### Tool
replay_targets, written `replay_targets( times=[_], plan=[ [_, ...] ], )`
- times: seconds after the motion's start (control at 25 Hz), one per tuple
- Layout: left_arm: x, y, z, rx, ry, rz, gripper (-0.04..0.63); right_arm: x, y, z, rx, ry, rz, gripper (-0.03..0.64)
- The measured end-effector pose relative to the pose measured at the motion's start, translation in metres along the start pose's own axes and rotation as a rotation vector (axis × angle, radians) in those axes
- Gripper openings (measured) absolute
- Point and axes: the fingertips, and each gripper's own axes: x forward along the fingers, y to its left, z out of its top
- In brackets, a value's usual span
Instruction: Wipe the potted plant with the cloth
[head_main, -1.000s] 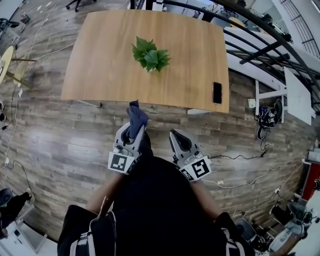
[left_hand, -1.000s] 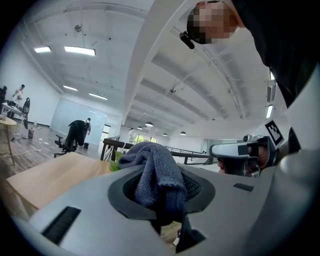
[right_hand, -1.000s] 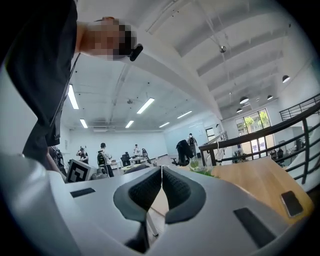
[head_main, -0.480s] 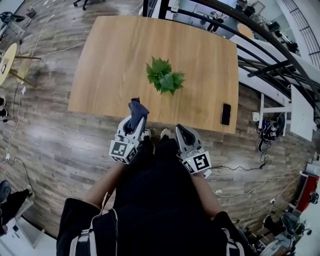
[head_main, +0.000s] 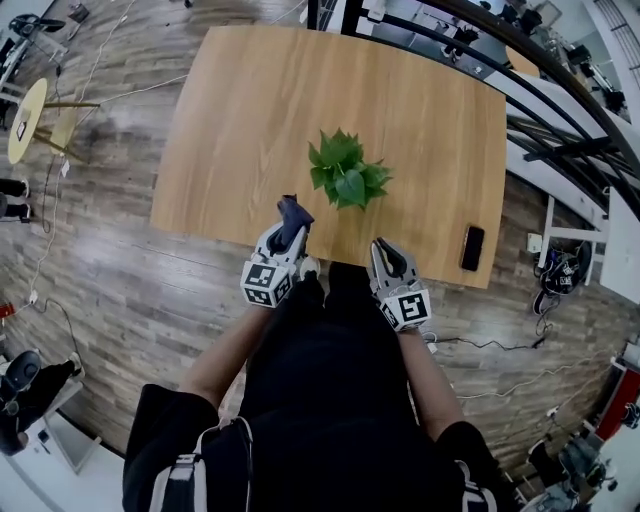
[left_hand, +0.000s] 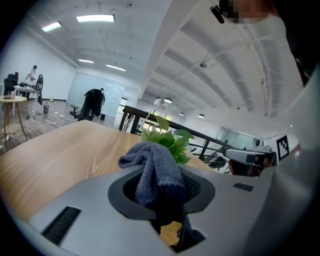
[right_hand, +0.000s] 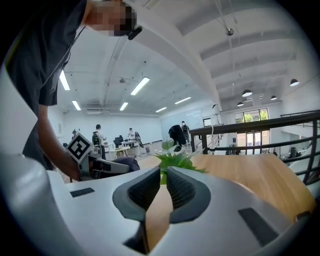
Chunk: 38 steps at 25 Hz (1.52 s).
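Potted plant (head_main: 347, 178), bushy bright green leaves, sits on the light wooden table (head_main: 240, 120) toward its 6 o'clock edge. Its pot is totally hidden under the foliage. The left gripper (head_main: 287, 234), at the plant's 7 o'clock, is clamped on a bunched grey-blue cloth (head_main: 292, 212). The right gripper (head_main: 382, 246), at 5 o'clock, has its jaws pinched together with nothing in them.

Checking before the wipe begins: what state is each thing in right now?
left gripper: shut on the cloth.
cloth: bunched, clamped between the jaws.
right gripper: shut, empty.
potted plant: upright on the table, untouched.
phone: flat on the table, screen dark.
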Motion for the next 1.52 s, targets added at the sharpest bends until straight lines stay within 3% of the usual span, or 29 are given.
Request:
replay_targets(
  times=[0.04, 0.08, 0.12, 0.24, 0.36, 0.44, 0.68, 0.88, 1.12, 1.52],
  plan=[
    [0.012, 0.004, -0.002, 0.008, 0.019, 0.0, 0.115, 0.011, -0.012, -0.008, -0.009, 0.024, 0.006, 0.04],
    [0.023, 0.009, -0.004, 0.008, 0.041, 0.0, 0.115, 0.023, -0.024, -0.02, -0.013, 0.054, 0.012, 0.145],
    [0.033, 0.015, -0.007, -0.003, 0.062, 0.0, 0.115, 0.034, -0.035, -0.033, -0.015, 0.086, 0.016, 0.209],
    [0.062, 0.029, -0.019, -0.018, 0.124, 0.003, 0.115, 0.06, -0.061, -0.072, -0.038, 0.181, 0.048, 0.233],
    [0.09, 0.045, -0.032, 0.037, 0.189, 0.033, 0.115, 0.084, -0.07, -0.098, -0.099, 0.285, 0.132, 0.245],
    [0.108, 0.055, -0.032, 0.066, 0.183, 0.041, 0.115, 0.098, -0.071, -0.107, -0.145, 0.314, 0.205, 0.246],
    [0.142, 0.06, -0.044, 0.187, 0.22, -0.021, 0.115, 0.125, -0.074, -0.107, -0.22, 0.299, 0.31, 0.246],
    [0.148, 0.051, -0.061, 0.237, 0.288, -0.066, 0.115, 0.133, -0.066, -0.101, -0.314, 0.275, 0.398, 0.247],
    [0.143, 0.039, -0.064, 0.297, 0.318, -0.082, 0.115, 0.141, -0.064, -0.098, -0.309, 0.259, 0.407, 0.247],
    [0.131, 0.022, -0.071, 0.255, 0.303, -0.082, 0.115, 0.141, -0.066, -0.097, -0.307, 0.266, 0.424, 0.245]
  ],
)
